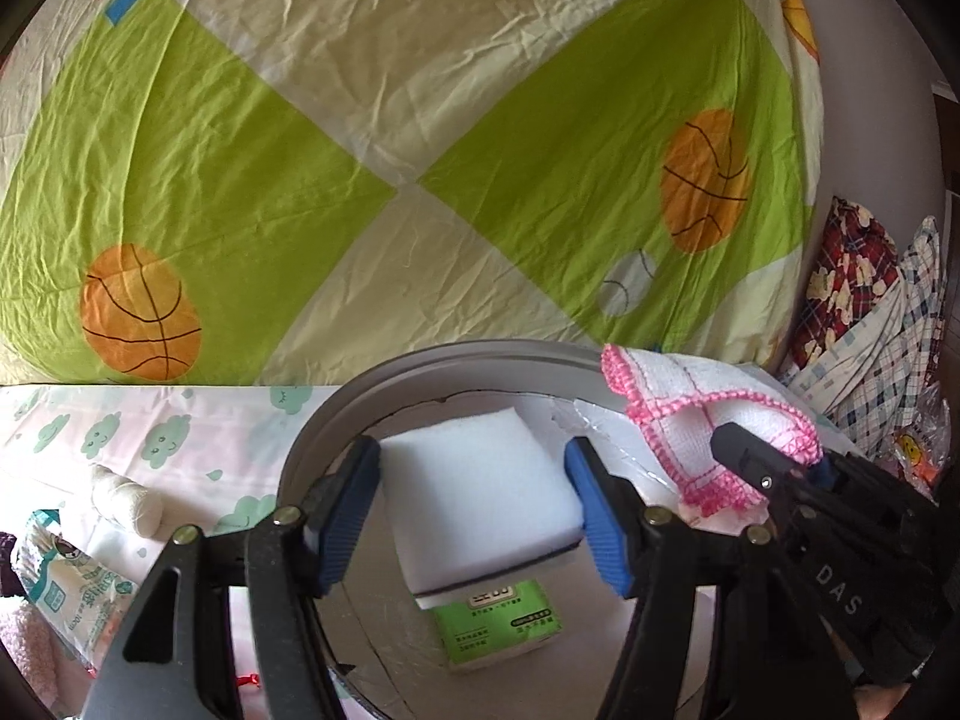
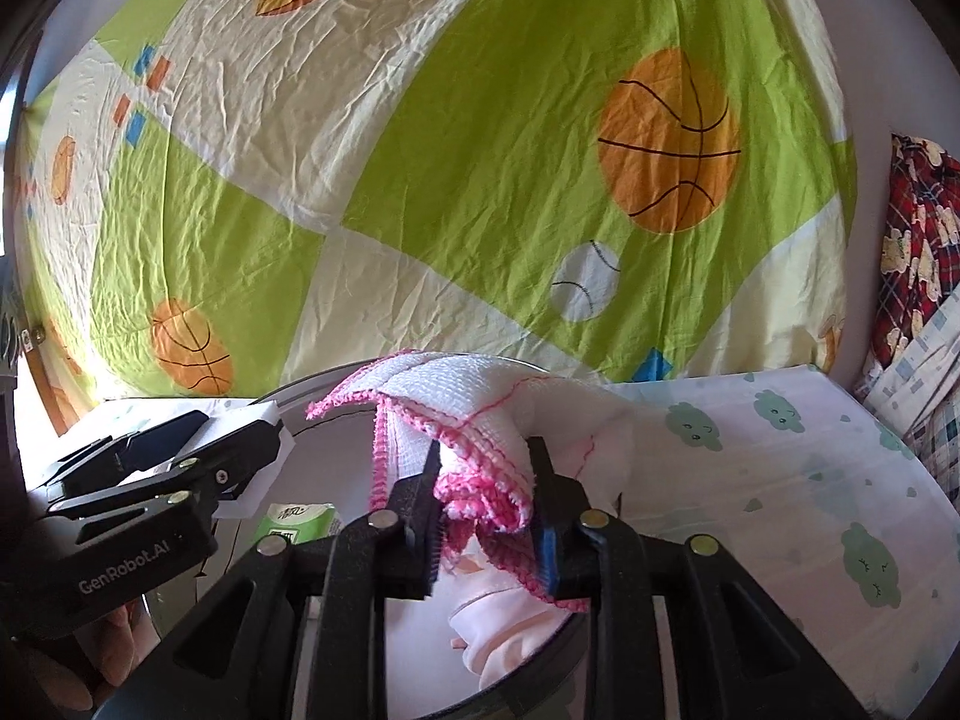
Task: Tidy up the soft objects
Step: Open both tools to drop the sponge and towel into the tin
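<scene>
My left gripper (image 1: 474,504) is open over a round grey basin (image 1: 336,408), its blue pads either side of a white foam sponge (image 1: 474,468) that lies on a green tissue pack (image 1: 501,624) in the basin. My right gripper (image 2: 486,504) is shut on a white cloth with pink stitched edges (image 2: 480,414) and holds it over the basin's right rim. The cloth (image 1: 690,414) and right gripper (image 1: 774,474) also show in the left wrist view. A pale pink garment (image 2: 504,618) lies in the basin below the cloth. The left gripper (image 2: 174,444) shows at left in the right wrist view.
A green and cream sheet with basketballs (image 1: 390,150) hangs behind the bed. The bed sheet (image 2: 780,480) has green clouds. On it at left lie a white rolled cloth (image 1: 126,498) and a wet-wipe pack (image 1: 72,594). Plaid clothes (image 1: 864,324) pile at right.
</scene>
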Demonstrator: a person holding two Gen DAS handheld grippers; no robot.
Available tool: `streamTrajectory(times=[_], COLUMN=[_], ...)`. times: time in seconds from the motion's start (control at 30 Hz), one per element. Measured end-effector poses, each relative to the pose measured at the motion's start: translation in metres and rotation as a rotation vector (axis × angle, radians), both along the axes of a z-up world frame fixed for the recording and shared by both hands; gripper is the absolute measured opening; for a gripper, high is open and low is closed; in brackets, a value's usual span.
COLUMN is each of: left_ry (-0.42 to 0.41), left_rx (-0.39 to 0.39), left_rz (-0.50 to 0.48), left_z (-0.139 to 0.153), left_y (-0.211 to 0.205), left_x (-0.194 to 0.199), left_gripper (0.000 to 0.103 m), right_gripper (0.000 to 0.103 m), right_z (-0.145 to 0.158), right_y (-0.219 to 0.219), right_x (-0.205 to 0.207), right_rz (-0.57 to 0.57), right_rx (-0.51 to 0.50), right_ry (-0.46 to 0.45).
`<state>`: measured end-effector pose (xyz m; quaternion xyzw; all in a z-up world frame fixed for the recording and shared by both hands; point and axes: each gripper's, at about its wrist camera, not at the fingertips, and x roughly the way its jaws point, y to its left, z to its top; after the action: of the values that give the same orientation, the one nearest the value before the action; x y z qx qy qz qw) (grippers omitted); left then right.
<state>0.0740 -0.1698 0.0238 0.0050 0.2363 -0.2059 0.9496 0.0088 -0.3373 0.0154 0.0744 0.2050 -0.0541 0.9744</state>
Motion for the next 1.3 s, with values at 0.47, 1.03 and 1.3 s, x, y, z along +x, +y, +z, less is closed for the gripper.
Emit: streamTrajectory(times=[0.47,1.03,1.3], left_ry=[-0.005,-0.103,-0.129], left_rx=[-0.119,0.083,0.105], left_rz=[0.142,0.175,0.166], left_z=[0.011,-0.006,-0.006], left_y=[0.045,0.041,0.045], left_x=[-0.010,-0.051,-0.066], left_gripper=[0.103,0.103,0.103], right_gripper=[0.077,0.077,0.077], right_z=[0.016,0.014,0.014], right_y=[-0.025,-0.011,0.002], right_x=[-0.036,-0.057,-0.071], right_rz=[-0.180,-0.254,-0.284], right_rx=[0.068,0.073,0.072], right_ry=[-0.187,-0.223,-0.224])
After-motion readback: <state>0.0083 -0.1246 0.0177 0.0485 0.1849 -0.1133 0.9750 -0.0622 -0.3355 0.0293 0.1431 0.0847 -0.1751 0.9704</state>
